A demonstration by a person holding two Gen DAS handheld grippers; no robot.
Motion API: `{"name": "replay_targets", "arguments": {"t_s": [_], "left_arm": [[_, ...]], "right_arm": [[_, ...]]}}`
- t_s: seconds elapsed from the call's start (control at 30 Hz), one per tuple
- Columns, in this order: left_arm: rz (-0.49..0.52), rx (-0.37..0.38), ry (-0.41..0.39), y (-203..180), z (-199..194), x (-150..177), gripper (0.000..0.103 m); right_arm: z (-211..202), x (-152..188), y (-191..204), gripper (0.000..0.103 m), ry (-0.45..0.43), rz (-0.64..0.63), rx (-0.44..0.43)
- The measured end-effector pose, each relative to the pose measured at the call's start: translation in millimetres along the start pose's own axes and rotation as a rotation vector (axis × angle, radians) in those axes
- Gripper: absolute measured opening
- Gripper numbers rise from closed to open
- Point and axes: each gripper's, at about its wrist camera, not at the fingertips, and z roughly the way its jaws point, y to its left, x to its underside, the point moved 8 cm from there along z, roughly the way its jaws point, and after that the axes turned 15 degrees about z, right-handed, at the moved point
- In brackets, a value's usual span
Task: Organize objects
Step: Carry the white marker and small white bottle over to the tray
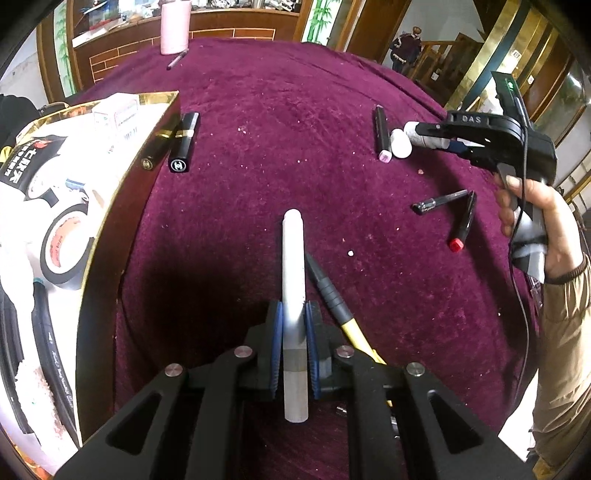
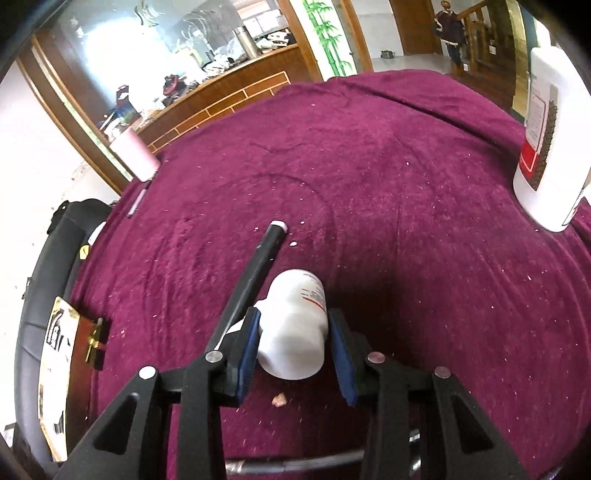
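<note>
My left gripper (image 1: 294, 314) is shut on a white marker-like stick (image 1: 293, 258) that points forward over the purple cloth. A yellow-and-grey pen (image 1: 332, 295) lies just to its right. My right gripper (image 2: 294, 328) has a small white bottle (image 2: 295, 328) lying between its blue pads (image 2: 248, 347). The left pad touches the bottle and a small gap shows at the right pad. In the left wrist view the right gripper (image 1: 424, 136) sits at the far right over that bottle (image 1: 401, 143). A black marker (image 2: 255, 273) lies beside the bottle.
An open gold-edged box (image 1: 122, 192) at the left holds tape rolls (image 1: 62, 243) and small boxes. Two black lipsticks (image 1: 183, 142) lie beside it. Two black pens, one red-capped (image 1: 463, 221), lie at the right. A pink cup (image 1: 174, 26) stands far back. A large white bottle (image 2: 550, 140) stands at the right.
</note>
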Motion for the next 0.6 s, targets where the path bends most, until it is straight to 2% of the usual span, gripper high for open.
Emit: {"name": "replay_targets", "arguments": {"t_s": [0.33, 0.6], "left_arm": [[-0.001, 0.01, -0.006, -3, -7, 1, 0.012], [-0.005, 0.012, -0.011, -4, -7, 1, 0.012]], "right_arm": [[-27, 13, 13, 0.039, -0.011, -0.042, -0.058], [-49, 14, 0, 0.039, -0.033, -0.036, -0.068]]}}
